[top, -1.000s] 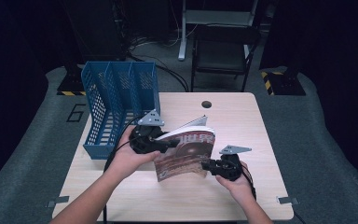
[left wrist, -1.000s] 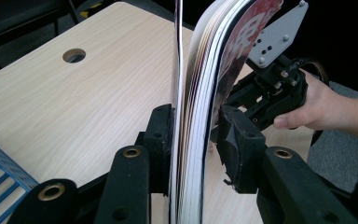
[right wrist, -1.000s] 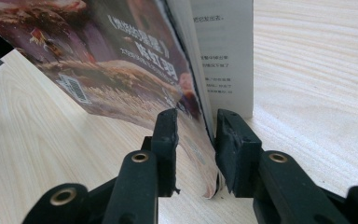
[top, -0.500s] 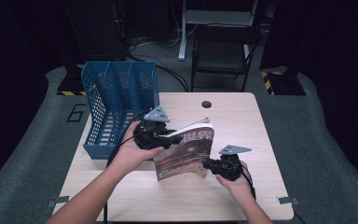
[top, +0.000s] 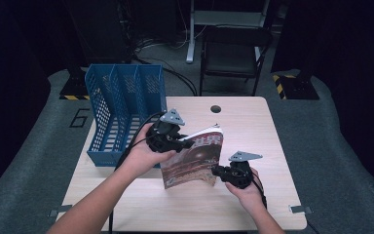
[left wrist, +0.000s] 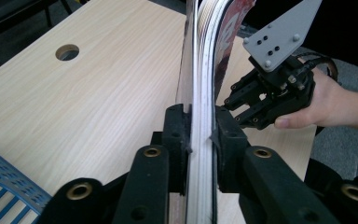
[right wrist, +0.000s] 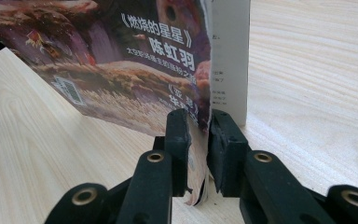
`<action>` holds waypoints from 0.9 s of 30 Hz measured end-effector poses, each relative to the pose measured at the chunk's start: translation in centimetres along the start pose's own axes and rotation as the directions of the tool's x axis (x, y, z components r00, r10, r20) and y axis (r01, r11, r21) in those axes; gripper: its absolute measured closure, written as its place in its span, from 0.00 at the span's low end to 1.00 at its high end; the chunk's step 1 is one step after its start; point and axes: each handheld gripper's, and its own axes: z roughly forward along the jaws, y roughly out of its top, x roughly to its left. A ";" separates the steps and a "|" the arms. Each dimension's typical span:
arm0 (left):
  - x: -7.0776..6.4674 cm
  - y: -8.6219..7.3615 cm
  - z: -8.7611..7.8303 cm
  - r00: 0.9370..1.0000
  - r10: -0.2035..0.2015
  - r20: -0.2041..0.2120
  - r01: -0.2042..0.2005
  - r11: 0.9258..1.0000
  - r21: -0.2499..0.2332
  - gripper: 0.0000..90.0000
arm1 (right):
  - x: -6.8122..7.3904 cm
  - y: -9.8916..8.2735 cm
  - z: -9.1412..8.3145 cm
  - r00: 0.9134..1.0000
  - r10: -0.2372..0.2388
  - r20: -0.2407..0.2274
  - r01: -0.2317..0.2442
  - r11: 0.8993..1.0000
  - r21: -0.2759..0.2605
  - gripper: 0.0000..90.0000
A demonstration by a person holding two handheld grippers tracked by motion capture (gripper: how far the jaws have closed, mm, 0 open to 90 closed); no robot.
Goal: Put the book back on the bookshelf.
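A magazine [top: 195,163] with a reddish-brown cover stands on its lower edge on the wooden table [top: 253,122], held between both grippers. My left gripper [top: 187,144] is shut on its upper left edge. In the left gripper view the pads [left wrist: 177,128] of the left gripper [left wrist: 200,126] pinch the stacked pages [left wrist: 205,56]; these jaws have just been closing on them. My right gripper [top: 216,171] is shut on the lower right corner. In the right gripper view this gripper [right wrist: 198,128] clamps the cover [right wrist: 121,56], its jaws having just closed tighter.
A blue mesh file rack [top: 121,97] with three slots stands at the table's left, just behind the left hand. A round cable hole [top: 215,108] lies near the far edge. A black chair [top: 233,53] stands beyond the table.
The left gripper has shifted slightly right and farther from the person with the magazine's top edge. The raised white page has come in against the rest. The right hand has stayed put.
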 end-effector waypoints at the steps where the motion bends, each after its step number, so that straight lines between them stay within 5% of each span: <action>1: 0.0 0.0 0.1 1.000 0.002 -0.002 -0.002 1.000 0.009 0.88 | 0.0 0.0 0.0 1.000 0.004 0.000 -0.004 1.000 0.000 0.87; 27: 0.4 0.4 0.0 1.000 0.020 -0.002 -0.020 0.996 0.085 0.93 | 0.1 0.2 0.0 1.000 -0.007 -0.003 0.007 1.000 0.000 0.91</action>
